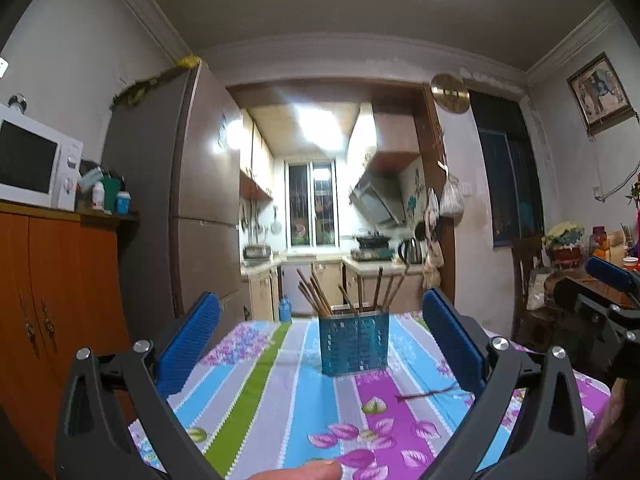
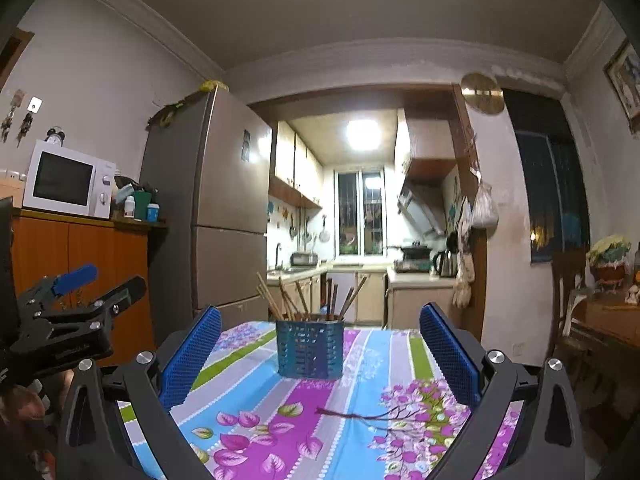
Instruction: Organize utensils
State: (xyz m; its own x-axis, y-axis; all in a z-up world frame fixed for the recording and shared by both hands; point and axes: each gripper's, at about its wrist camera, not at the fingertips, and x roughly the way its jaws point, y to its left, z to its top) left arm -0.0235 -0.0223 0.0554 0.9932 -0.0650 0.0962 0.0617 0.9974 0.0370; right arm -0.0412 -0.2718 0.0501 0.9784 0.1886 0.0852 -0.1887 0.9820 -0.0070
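Left wrist view has the blue perforated holder standing upright mid-table on the striped floral tablecloth, stuffed with brown wooden chopsticks fanning out at angles. One loose chopstick lies flat on the cloth nearer the cameras. Left gripper and right gripper both spread wide, holding nothing.

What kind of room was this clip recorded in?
Most likely a home dining area opening onto a small kitchen: a table with a floral striped tablecloth holding a blue chopstick holder, a fridge, and a microwave on a cabinet.
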